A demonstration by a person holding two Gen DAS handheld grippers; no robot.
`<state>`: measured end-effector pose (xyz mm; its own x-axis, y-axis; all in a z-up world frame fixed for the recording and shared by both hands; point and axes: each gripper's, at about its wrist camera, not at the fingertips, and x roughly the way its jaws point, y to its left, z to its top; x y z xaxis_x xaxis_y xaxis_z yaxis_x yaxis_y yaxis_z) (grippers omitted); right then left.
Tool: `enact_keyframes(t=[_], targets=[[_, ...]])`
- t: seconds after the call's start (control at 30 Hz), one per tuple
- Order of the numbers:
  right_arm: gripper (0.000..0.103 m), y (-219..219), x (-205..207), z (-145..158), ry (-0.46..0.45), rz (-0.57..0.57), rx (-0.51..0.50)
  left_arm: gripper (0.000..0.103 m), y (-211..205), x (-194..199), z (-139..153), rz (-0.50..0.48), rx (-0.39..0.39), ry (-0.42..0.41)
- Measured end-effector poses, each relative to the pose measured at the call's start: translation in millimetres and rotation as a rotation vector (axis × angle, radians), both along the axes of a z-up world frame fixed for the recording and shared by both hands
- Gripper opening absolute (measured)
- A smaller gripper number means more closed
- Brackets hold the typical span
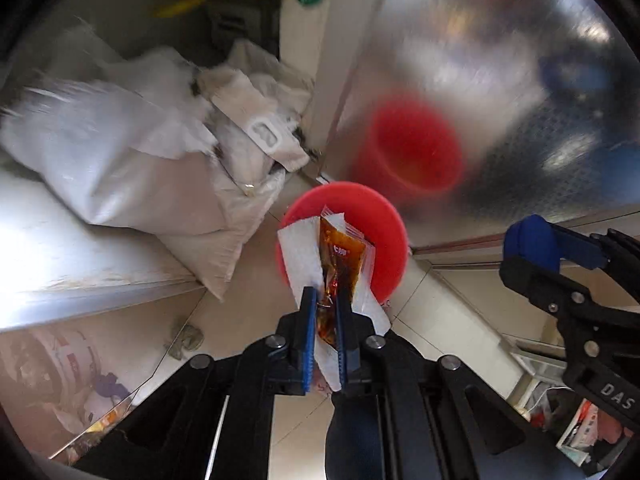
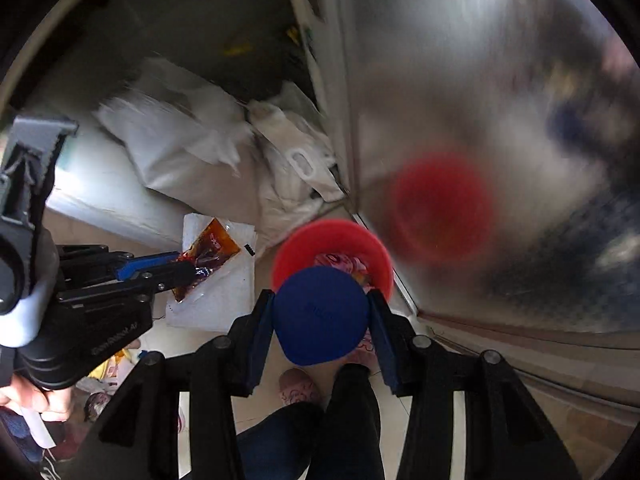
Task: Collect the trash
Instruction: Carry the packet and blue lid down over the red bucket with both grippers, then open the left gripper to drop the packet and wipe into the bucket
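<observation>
Left gripper (image 1: pixel 326 312) clenched on a brown sauce sachet (image 1: pixel 340 256) and white paper napkin (image 1: pixel 298 248), hanging lengthwise above the round red plastic bin (image 1: pixel 380 216) on the floor; right gripper (image 2: pixel 320 314) grasping a blue plastic cup (image 2: pixel 320 314), directly over the bin's mouth, seemingly nearer for dropping.

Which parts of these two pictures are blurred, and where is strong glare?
Left wrist view: sauce packet sharp, white bags smeared, glare on the metal ledge. Right wrist view: blue cup sharp, metal wall blurry with a soft red reflection.
</observation>
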<state>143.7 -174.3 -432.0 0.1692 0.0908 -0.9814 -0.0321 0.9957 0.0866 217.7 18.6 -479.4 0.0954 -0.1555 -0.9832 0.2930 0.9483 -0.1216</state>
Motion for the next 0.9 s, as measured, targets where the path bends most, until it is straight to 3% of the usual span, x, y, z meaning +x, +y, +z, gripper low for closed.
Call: enact_keyframes(t=[0.17,0.37,0.47,0.6,0.9], targets=[[0.043,-10,0,-43,0.029,-0.027,-0.004,0.008,-11,8,-41,-0.002,-0.004,0.025],[0.043,-22,-1,-69,0.042,-0.050,-0.005,0.009,-25,9,-56,-0.033,-0.011,0.029],[0.043,-29,-4,-66,0.042,-0.064,-0.007,0.009,-30,10,-60,-0.059,-0.011,0.036],[0.043,-33,-5,-61,0.032,-0.068,-0.007,0.034,-35,14,-62,-0.056,0.003,0.034],[0.043,-36,-6,-57,0.031,-0.059,-0.002,0.034,-31,23,-64,-0.046,-0.002,0.038]])
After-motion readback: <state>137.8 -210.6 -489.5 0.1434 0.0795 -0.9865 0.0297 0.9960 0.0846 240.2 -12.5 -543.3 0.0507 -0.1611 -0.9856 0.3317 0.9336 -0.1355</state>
